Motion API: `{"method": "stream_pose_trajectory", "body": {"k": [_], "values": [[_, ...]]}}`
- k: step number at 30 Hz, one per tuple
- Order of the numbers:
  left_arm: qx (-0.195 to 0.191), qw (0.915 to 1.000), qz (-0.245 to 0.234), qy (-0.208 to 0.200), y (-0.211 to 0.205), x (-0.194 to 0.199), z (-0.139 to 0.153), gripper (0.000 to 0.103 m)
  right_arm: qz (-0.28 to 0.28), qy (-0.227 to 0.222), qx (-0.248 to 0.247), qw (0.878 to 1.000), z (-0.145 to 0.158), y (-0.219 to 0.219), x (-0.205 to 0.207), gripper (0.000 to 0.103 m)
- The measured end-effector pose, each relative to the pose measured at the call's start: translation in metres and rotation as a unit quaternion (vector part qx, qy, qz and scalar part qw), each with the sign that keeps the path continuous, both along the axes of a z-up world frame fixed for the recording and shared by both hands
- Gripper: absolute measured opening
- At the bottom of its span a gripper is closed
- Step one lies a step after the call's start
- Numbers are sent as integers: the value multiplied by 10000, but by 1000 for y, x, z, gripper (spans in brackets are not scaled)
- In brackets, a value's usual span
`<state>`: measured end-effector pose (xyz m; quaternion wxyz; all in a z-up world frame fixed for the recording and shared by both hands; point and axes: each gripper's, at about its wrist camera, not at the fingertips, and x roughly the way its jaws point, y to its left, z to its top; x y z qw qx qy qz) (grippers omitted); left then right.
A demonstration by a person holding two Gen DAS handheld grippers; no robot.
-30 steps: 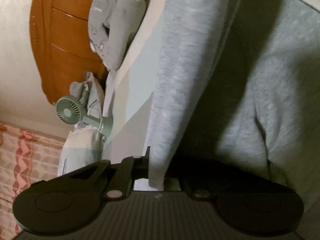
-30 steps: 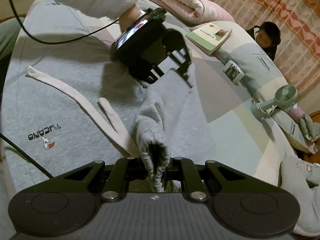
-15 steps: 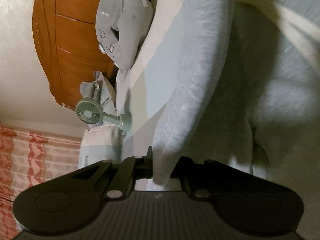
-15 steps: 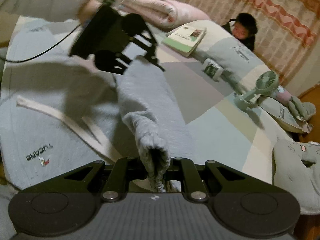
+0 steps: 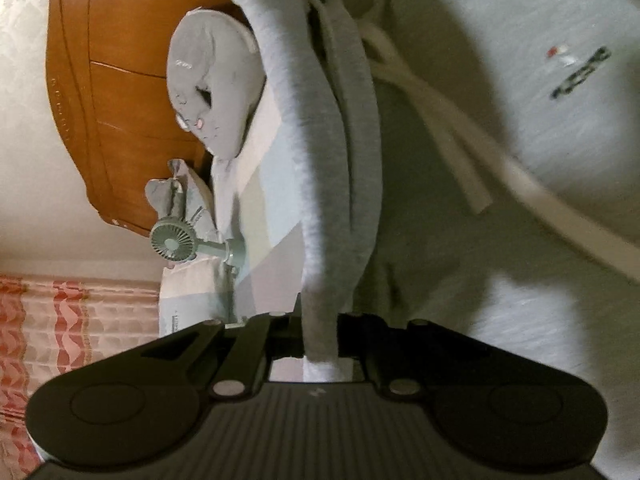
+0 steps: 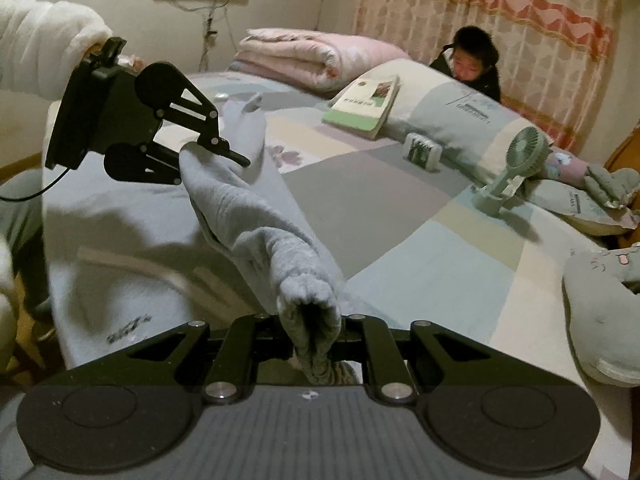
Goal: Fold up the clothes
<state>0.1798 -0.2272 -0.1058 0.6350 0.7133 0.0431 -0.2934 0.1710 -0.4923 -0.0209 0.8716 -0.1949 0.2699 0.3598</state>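
Sleeve lifted over the bed!
The grey hoodie's sleeve (image 6: 256, 232) is pinched by left gripper (image 6: 224, 154) and right gripper (image 6: 314, 340) (both clamped); it should be kept taut and laid square across the body.

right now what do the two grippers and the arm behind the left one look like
Both are matte black. The right gripper has flat linkage arms with silver pivot pins, round discs at each end and a ribbed grey body. The left gripper is built alike and trails a thin black cable. A puffy white sleeve covers the arm behind it.
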Motion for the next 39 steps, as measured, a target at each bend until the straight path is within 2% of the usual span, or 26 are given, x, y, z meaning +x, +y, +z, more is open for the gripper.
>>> {"method": "stream_pose_trajectory", "body": {"k": [7, 10, 12, 14, 18, 22, 25, 28, 31, 35, 38, 39], "values": [[201, 9994, -266, 134, -4, -30, -26, 5, 30, 287, -433, 9986, -16, -1, -15, 20], [240, 9989, -260, 301, -7, -28, -41, 5, -153, 376, -646, 9971, -24, 1, -21, 29], [223, 9987, -246, 384, -9, -25, -48, 5, -318, 415, -784, 9955, -29, 0, -28, 43], [204, 9984, -233, 464, -10, -22, -55, 5, -526, 481, -888, 9935, -32, -4, -37, 53], [148, 9984, -248, 481, -9, -22, -59, 5, -1045, 630, -956, 9879, -31, -16, -62, 54], [124, 9988, -298, 381, -5, -30, -65, 5, -1849, 963, -555, 9764, -24, -24, -82, 57], [38, 9989, -274, 365, -4, -32, -68, 5, -2192, 1404, 391, 9647, -20, -23, -94, 64], [-103, 9990, -198, 400, -4, -33, -67, 5, -2381, 1798, 1455, 9433, -17, -21, -104, 70], [-261, 9982, -78, 534, -5, -31, -63, 5, -2358, 2262, 2739, 9045, -26, -17, -104, 73], [-466, 9962, 79, 730, -8, -25, -51, 5, -2610, 2857, 3852, 8378, -56, 1, -86, 74], [-510, 9956, 112, 782, -8, -24, -48, 6, -3171, 3323, 4262, 7793, -87, 13, -68, 74], [-495, 9958, 100, 769, -7, -24, -48, 6, -3328, 3360, 4374, 7649, -94, 14, -65, 74]]}}
